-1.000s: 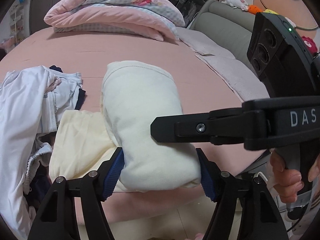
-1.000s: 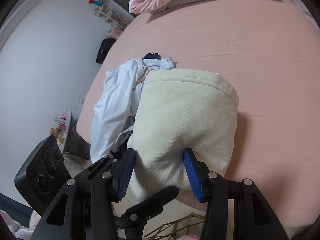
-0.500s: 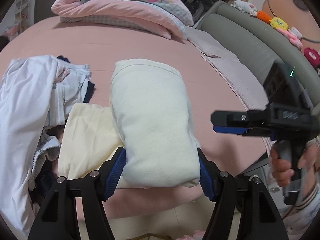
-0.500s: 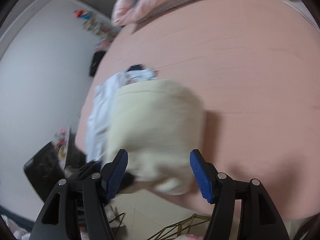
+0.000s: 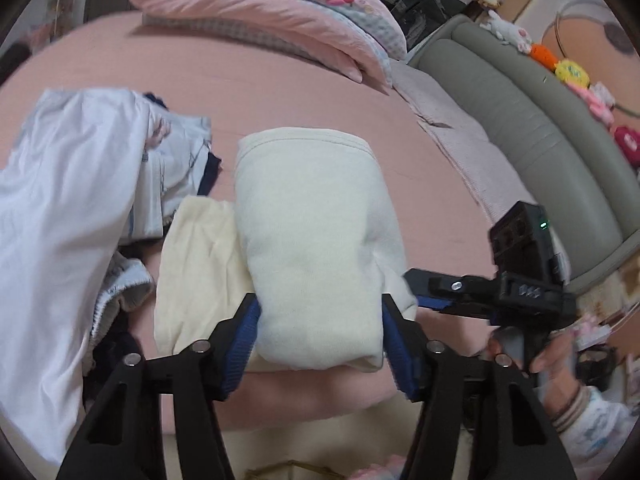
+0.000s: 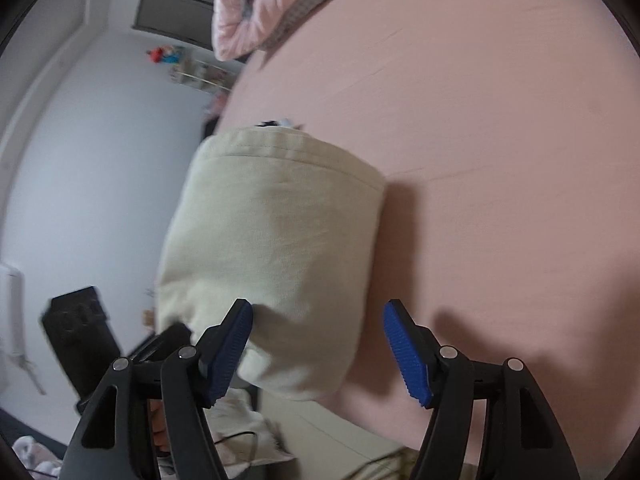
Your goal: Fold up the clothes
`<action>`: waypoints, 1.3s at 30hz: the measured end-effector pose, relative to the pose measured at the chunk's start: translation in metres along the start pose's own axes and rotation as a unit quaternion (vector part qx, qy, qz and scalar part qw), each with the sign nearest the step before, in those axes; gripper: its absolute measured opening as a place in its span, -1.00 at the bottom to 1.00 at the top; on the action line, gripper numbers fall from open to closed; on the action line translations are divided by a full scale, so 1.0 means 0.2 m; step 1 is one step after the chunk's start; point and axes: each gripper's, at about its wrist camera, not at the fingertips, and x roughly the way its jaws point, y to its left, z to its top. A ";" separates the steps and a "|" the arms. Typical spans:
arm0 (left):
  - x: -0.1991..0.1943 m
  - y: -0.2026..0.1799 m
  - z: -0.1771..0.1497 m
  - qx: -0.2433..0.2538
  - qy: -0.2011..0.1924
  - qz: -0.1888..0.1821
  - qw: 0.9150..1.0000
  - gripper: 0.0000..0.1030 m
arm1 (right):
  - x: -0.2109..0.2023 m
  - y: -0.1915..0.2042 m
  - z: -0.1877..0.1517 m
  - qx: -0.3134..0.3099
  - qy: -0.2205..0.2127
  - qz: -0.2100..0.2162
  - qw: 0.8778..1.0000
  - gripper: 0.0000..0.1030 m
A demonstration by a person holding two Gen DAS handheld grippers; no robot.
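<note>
**Cream bundle held at the bed's near edge**

I take the folded cream garment [image 5: 312,240] as my landmark. It lies on the pink bed [image 5: 280,92] at the bed's near edge, folded into a thick bundle with a stitched hem on its far side.

My left gripper [image 5: 320,336] grasps the near end of that bundle. Both blue fingers [image 5: 240,344] press into its sides, the fabric bulging between them, and the jaws have just been closing further on it.

My right gripper [image 6: 318,348] is released. In the right wrist view its left pad rests against the bundle's near right corner, while the right pad stands clear of the cloth over bare sheet. Its jaws have just been opening, and only that corner of the garment lies between them. In the left wrist view the same gripper [image 5: 416,288] shows just right of the bundle, its tip at the cloth's edge, carried by a hand [image 5: 540,356] in a patterned sleeve.

Left of the bundle and touching it lies a flatter pale yellow cloth [image 5: 196,272], partly tucked beneath it. Further left sits a loose heap of white clothes [image 5: 68,200] with a dark item poking out at the far side.

Beyond the bundle, well apart at the far side of the bed, rests a folded pink quilt [image 5: 260,12]. To the right of the bundle, past a lilac strip of bedding, runs a padded grey headboard [image 5: 540,136] topped with soft toys.
</note>
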 end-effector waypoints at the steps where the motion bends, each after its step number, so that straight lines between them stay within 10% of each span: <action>1: 0.00 0.02 0.00 -0.005 0.002 -0.006 1.000 0.03 | 0.02 0.01 0.00 -0.002 0.004 -0.001 1.000 0.27; 12: -0.07 0.24 0.01 -0.096 -0.001 -0.086 0.992 -0.01 | 0.07 0.22 0.04 -0.035 0.019 -0.029 0.999 0.15; 24: -0.13 0.34 0.01 -0.111 -0.007 -0.074 0.991 0.00 | 0.14 0.47 0.01 -0.116 0.031 -0.111 0.987 0.15; 34: -0.20 0.25 0.02 -0.016 -0.007 0.111 0.994 0.03 | 0.28 0.58 0.01 -0.160 0.039 -0.142 0.976 0.15; 39: -0.25 0.14 0.03 0.037 -0.024 0.116 0.992 0.03 | 0.31 0.60 0.00 -0.163 0.041 -0.175 0.970 0.17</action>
